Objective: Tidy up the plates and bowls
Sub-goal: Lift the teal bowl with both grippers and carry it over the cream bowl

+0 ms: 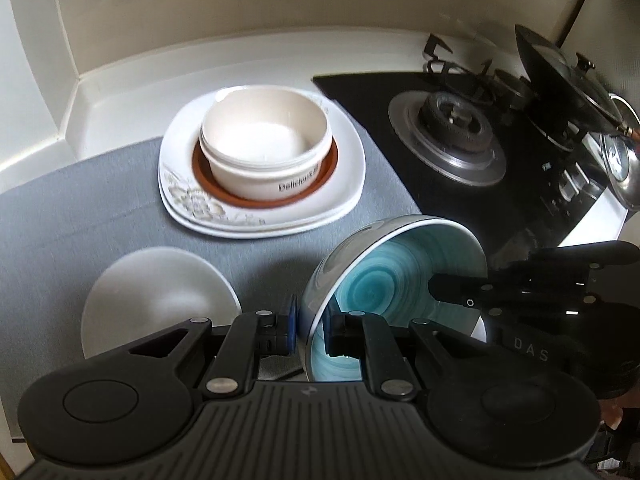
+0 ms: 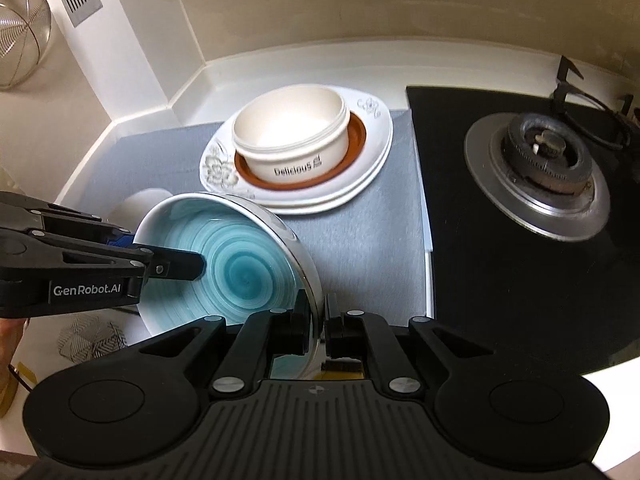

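A blue swirl bowl (image 1: 394, 264) is held tilted above the grey mat, gripped on opposite rims by both grippers. My left gripper (image 1: 310, 332) is shut on its near rim; it shows at the left of the right wrist view (image 2: 176, 266). My right gripper (image 2: 318, 328) is shut on the bowl's (image 2: 236, 264) right rim; it shows at the right of the left wrist view (image 1: 448, 286). Behind stands a cream bowl (image 1: 266, 144) marked "Delicious" on a brown saucer (image 1: 264, 196) on stacked white floral plates (image 1: 192, 204). A white bowl (image 1: 160, 296) sits on the mat at the left.
A black gas hob (image 1: 448, 136) with burners lies right of the grey mat (image 1: 80, 216). A pot lid (image 1: 560, 80) and a kettle (image 1: 620, 160) stand at its far right. White walls close the back and the left. A wire strainer (image 2: 20, 48) hangs at the upper left.
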The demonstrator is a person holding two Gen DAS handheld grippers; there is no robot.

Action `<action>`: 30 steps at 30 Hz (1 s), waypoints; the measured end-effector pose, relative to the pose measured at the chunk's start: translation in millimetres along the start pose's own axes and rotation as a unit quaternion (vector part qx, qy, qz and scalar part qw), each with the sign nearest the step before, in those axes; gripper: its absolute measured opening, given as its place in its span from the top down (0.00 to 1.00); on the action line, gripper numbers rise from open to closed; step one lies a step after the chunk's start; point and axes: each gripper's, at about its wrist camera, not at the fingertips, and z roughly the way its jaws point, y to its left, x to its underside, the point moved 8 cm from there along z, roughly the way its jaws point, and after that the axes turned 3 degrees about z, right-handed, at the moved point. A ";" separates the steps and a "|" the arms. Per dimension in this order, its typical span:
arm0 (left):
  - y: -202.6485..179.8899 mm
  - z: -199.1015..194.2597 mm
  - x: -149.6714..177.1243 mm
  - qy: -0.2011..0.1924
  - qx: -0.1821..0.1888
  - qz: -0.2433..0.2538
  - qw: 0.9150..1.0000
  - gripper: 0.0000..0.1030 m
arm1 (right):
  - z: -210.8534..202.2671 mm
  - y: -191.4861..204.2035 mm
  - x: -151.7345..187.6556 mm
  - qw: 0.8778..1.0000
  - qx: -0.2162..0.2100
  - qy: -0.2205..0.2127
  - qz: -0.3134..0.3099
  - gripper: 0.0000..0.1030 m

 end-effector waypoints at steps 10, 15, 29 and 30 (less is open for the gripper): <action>20.9 -16.5 -32.9 -0.034 -0.017 -0.027 0.999 0.87 | -1.7 9.4 -35.9 0.999 -0.014 -0.021 -0.023 0.93; 28.3 -18.8 -51.5 -0.044 -0.025 -0.030 0.998 0.87 | -0.6 11.0 -58.7 0.999 -0.019 -0.031 -0.034 0.93; 70.6 22.1 -117.6 -0.057 -0.052 -0.049 0.996 0.86 | 37.0 8.2 -150.4 0.996 -0.009 -0.060 -0.059 0.93; 75.3 30.6 -120.4 -0.049 -0.050 -0.056 0.996 0.86 | 45.7 6.2 -155.0 0.997 -0.009 -0.053 -0.051 0.93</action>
